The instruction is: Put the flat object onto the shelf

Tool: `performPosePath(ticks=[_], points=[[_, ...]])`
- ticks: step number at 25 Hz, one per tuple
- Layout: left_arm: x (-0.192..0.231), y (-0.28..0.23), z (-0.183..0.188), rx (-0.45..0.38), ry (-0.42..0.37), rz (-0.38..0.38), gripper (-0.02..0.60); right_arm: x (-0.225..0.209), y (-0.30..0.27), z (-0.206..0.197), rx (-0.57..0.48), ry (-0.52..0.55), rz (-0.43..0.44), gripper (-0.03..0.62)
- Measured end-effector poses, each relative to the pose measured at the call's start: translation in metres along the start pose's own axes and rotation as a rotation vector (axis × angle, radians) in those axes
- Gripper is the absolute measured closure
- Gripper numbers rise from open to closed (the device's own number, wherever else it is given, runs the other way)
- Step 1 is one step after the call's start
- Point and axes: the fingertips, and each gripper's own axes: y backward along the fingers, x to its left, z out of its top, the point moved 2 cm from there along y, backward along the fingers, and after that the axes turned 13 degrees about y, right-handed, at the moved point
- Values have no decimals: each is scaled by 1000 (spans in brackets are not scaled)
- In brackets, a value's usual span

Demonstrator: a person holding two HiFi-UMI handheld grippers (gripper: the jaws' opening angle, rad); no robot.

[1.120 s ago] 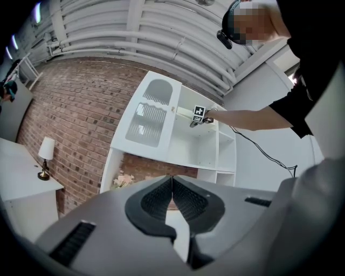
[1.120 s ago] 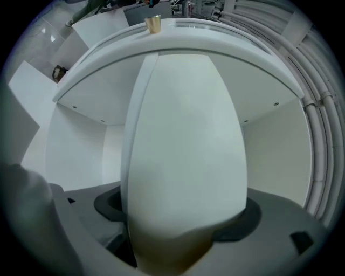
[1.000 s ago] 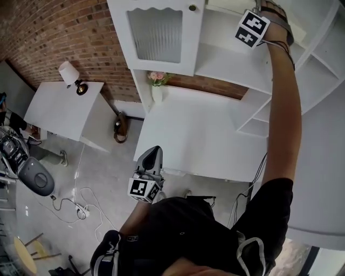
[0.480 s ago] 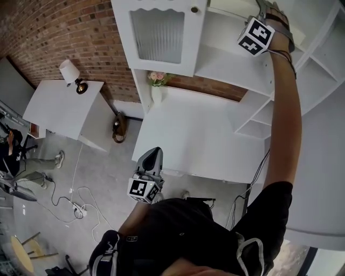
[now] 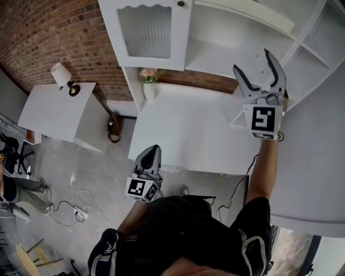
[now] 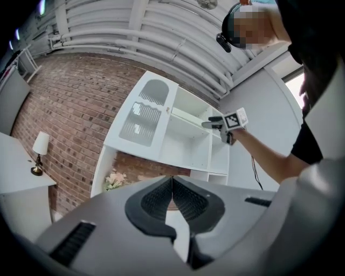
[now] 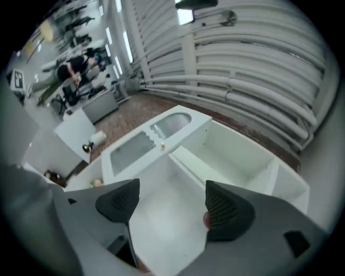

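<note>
A pale flat board (image 5: 253,15) lies on the upper shelf of the white hutch (image 5: 215,54); in the right gripper view the flat board (image 7: 195,164) shows as a slab along that shelf's front. My right gripper (image 5: 252,60) hangs below and in front of it, open and empty, jaws pointing at the shelves (image 7: 170,199). Low by my waist, my left gripper (image 5: 152,153) is shut with nothing in it, its jaws meeting (image 6: 172,186). The left gripper view also catches the right gripper (image 6: 215,124) held out towards the hutch.
The hutch has a ribbed-glass cabinet door (image 5: 143,32) at left and stands on a white desk (image 5: 183,135) with a flower vase (image 5: 148,81). A side table (image 5: 54,108) with a lamp (image 5: 60,75) is at left. Cables (image 5: 70,207) lie on the floor.
My right gripper has come down and back from the upper shelf and now shows open and empty. The board stays on the shelf. The left gripper has hardly moved.
</note>
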Motion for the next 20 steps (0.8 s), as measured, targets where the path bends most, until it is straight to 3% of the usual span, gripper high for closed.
performPosePath(ticks=[1, 3, 7, 10, 14, 20], points=[[-2, 0, 0, 3, -1, -8, 569, 21, 26, -9, 2, -68, 14, 203], [-5, 1, 1, 6, 5, -16, 569, 63, 69, -25, 4, -231, 6, 356], [-24, -5, 3, 17, -5, -73, 569, 152, 133, -55, 53, -659, -8, 434], [-35, -9, 1, 29, -15, -119, 569, 203, 165, -67, 150, -869, 2, 492], [-41, -9, -4, 32, -12, -131, 569, 250, 197, -61, 235, -1019, 49, 541], [-46, -9, -8, 30, -39, -142, 569, 297, 225, -48, 314, -1116, 113, 548]])
